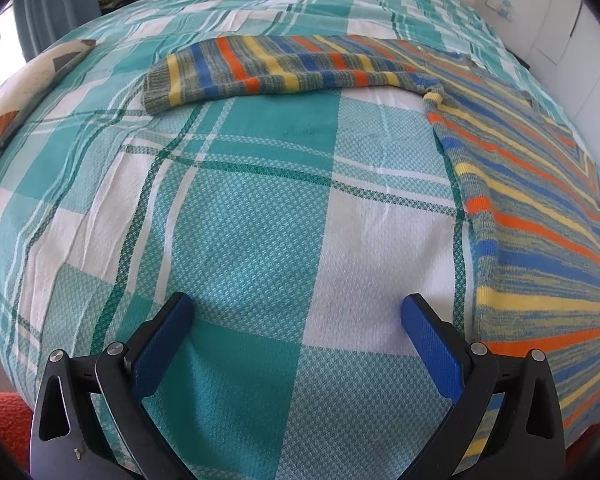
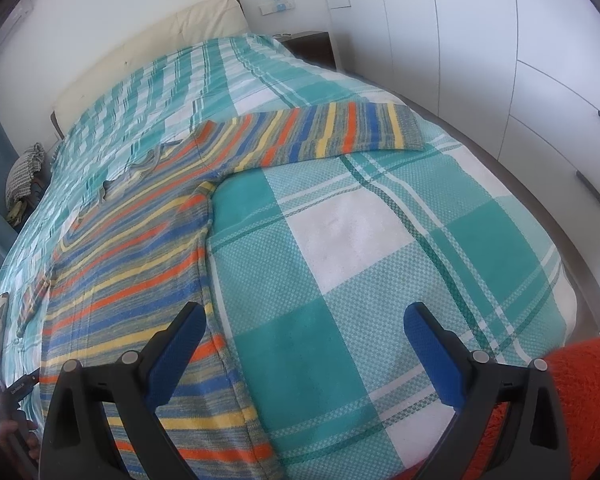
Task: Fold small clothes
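A striped knit sweater in orange, blue, yellow and grey lies flat on the bed. In the left wrist view its body is at the right and one sleeve stretches left across the bed. In the right wrist view the sweater's body is at the left and the other sleeve stretches right. My left gripper is open and empty over the bedspread, left of the sweater's side edge. My right gripper is open and empty, its left finger over the sweater's side edge.
The bed has a teal and white plaid bedspread. A patterned cushion lies at its left edge. An orange fuzzy rug lies at the bed's foot. White wardrobes stand to the right, a cream headboard and a nightstand behind.
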Demonstrator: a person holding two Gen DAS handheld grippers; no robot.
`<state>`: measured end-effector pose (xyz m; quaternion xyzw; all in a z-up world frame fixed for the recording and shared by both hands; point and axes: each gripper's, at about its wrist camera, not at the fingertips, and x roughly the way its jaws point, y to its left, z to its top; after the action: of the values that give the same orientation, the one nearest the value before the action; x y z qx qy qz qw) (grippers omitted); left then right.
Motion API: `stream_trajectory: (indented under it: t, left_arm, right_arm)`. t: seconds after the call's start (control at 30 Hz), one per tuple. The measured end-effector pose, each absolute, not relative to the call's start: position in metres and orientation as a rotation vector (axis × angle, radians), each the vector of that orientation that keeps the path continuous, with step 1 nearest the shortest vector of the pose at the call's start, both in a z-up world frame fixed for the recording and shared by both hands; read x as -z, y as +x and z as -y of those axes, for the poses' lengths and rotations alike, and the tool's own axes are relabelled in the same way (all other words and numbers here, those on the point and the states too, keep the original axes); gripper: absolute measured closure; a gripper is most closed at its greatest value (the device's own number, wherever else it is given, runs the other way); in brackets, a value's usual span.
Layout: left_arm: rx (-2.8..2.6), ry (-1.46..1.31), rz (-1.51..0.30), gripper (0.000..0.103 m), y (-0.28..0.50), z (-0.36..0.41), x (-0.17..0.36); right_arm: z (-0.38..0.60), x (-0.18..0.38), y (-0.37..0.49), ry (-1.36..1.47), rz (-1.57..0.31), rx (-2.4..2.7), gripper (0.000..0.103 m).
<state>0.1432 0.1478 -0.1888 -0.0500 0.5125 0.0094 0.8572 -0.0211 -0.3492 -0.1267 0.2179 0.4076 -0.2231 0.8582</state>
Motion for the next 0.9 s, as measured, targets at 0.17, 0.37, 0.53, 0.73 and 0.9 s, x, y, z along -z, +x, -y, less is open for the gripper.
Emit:
stream_trajectory:
  t: [0.17, 0.37, 0.53, 0.73, 0.9]
  left_arm:
    - [-0.02, -0.086, -1.075, 0.0, 0.1429, -0.1459, 0.1894]
    - [-0.019, -0.077, -1.074, 0.0, 0.1424, -0.145, 0.1901]
    - [-0.019, -0.077, -1.073, 0.0, 0.142, -0.1449, 0.1901]
    - [-0.019, -0.077, -1.073, 0.0, 0.1418, -0.1448, 0.1901]
    - [-0.019, -0.077, -1.073, 0.0, 0.1416, -0.1449, 0.1902]
  right_arm:
    - [0.3489, 0.1264, -0.0212, 0.46, -0.856, 0.463, 0.005]
    - [0.3484, 0.1265, -0.0211, 0.46, -0.856, 0.46, 0.005]
    - [0.3459, 0.1271, -0.0211, 0.459, -0.858, 0.452, 0.005]
    - [0.3454, 0.1275, -0.0202, 0.461, -0.86, 0.447, 0.005]
    - [0.3448, 0.127, -0.0203, 0.463, -0.859, 0.443, 0.005]
